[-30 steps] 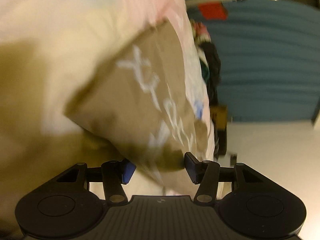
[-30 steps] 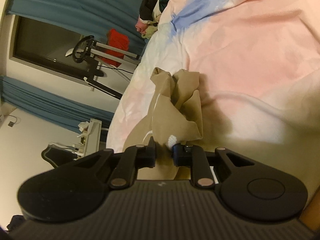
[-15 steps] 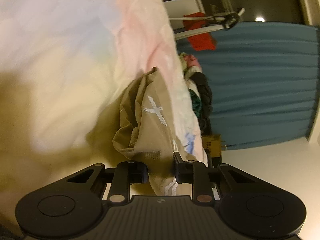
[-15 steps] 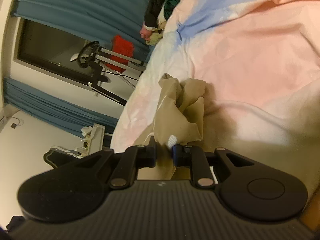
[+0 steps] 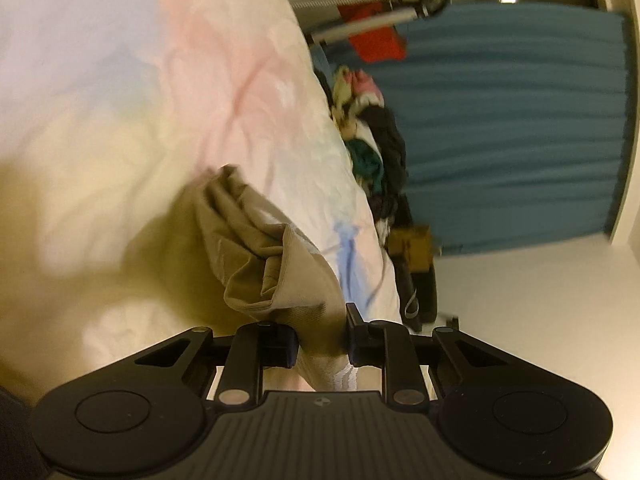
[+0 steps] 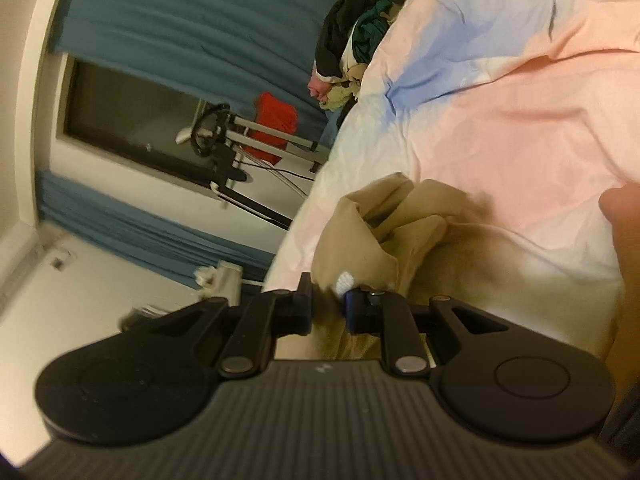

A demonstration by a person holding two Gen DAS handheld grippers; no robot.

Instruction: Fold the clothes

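The right gripper [image 6: 327, 307] pinches a bunched tan garment [image 6: 376, 236], a white patch of it showing between the fingertips. The cloth sits crumpled on a pastel bedsheet [image 6: 500, 132] of pink, blue and cream. At the bed's far end lies a heap of dark clothes [image 6: 352, 36]. Beyond hangs a teal curtain [image 6: 200, 12], with a red cloth [image 6: 276, 124] on a metal rack [image 6: 256, 136].

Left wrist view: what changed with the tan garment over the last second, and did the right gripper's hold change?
The left gripper went from open beside the tan garment to shut on it, and the cloth, first spread with its white print showing, now hangs bunched. The right gripper stayed clamped on the garment at its white tag throughout. The pastel bedspread and clothes pile are unchanged.
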